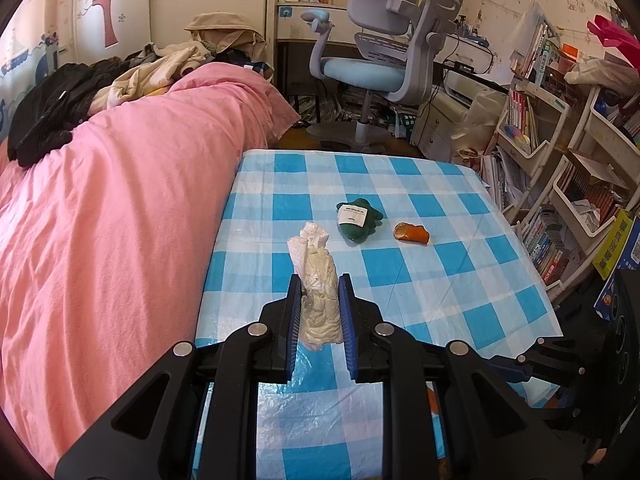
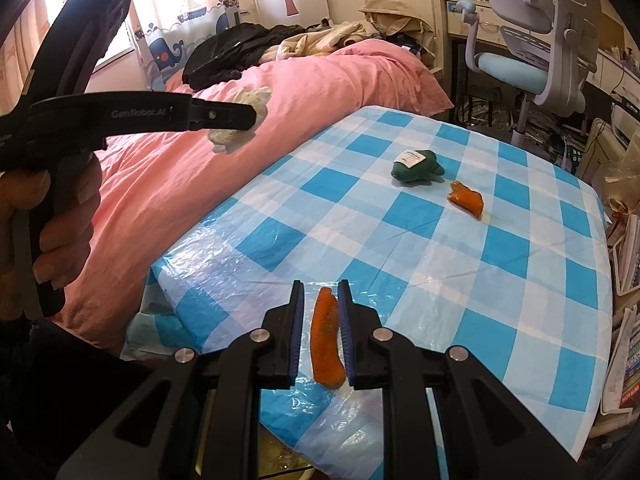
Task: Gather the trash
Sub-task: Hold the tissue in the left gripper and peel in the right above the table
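Observation:
My left gripper (image 1: 320,280) is shut on a crumpled white tissue wad (image 1: 320,300), held above the near left part of the blue-checked tablecloth (image 1: 460,280). The right wrist view shows that same left gripper (image 2: 252,116) from the side, tissue (image 2: 234,136) in its tips, over the bed's edge. My right gripper (image 2: 320,286) is shut on a long strip of orange peel (image 2: 326,340) above the table's near edge. Farther out on the cloth lie a crumpled green wrapper with a white label (image 1: 357,220) (image 2: 418,166) and a second orange peel piece (image 1: 412,234) (image 2: 466,198).
A bed with a pink cover (image 1: 120,200) and piled clothes runs along the table's left side. A grey-blue desk chair (image 1: 384,60) stands beyond the far edge. White shelves full of books (image 1: 560,184) crowd the right. Something yellow (image 2: 280,460) shows below the table's near edge.

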Tool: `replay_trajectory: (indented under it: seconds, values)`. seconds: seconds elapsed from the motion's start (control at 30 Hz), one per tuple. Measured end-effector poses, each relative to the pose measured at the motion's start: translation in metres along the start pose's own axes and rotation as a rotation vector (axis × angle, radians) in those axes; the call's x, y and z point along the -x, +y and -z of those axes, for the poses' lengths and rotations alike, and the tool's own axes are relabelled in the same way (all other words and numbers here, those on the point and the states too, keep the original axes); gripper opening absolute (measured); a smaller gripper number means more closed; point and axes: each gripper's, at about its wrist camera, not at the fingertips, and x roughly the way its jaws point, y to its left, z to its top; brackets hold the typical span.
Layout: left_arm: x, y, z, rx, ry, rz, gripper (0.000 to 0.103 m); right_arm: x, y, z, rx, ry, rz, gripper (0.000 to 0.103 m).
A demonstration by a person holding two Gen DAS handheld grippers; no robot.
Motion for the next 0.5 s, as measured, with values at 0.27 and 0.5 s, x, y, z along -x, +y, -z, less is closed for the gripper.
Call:
replay_trajectory:
  seconds: [0.27, 0.5]
  values:
    - [0.001, 0.002, -0.001, 0.008, 0.001, 0.0, 0.017, -0.001, 0.003, 0.001, 0.011, 0.005, 0.003, 0.018]
    - [-0.003, 0.037, 0.001, 0.117, 0.008, -0.007, 0.017, -0.013, -0.03, 0.005, -0.114, 0.063, 0.114, 0.037]
